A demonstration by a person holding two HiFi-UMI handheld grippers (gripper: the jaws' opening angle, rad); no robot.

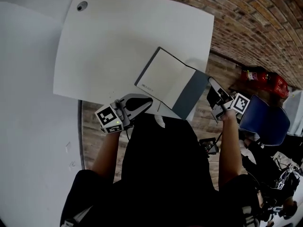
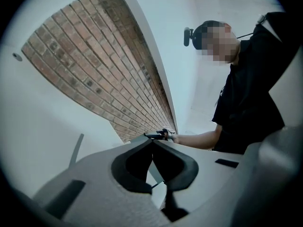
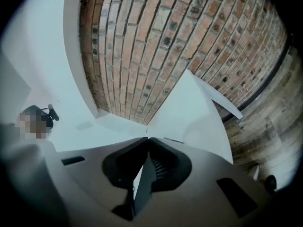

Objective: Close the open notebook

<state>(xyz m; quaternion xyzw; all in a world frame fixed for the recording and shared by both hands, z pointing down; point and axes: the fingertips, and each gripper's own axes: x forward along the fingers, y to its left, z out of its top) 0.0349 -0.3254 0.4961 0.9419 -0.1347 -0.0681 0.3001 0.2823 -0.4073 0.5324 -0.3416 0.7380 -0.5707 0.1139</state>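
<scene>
Open notebook (image 1: 165,77) sits at the near edge of the white table (image 1: 118,37), white page up, its near corner past the table edge. Its grey cover (image 1: 191,93) on the right is raised. Right gripper (image 1: 211,90) has its jaws closed on that cover, seen as a dark wedge between them in the right gripper view (image 3: 147,139). Left gripper (image 1: 147,101) is at the near-left edge, jaw tips together on a thin pale sheet of the notebook (image 2: 152,142). Round cable hole (image 1: 82,5) in the far table corner. Wood floor (image 1: 94,122), brick wall (image 1: 255,18), white panel (image 1: 28,126) on the left. 1 blue chair (image 1: 265,119) on the right, with a red object (image 1: 265,79) beyond it, unclear.
</scene>
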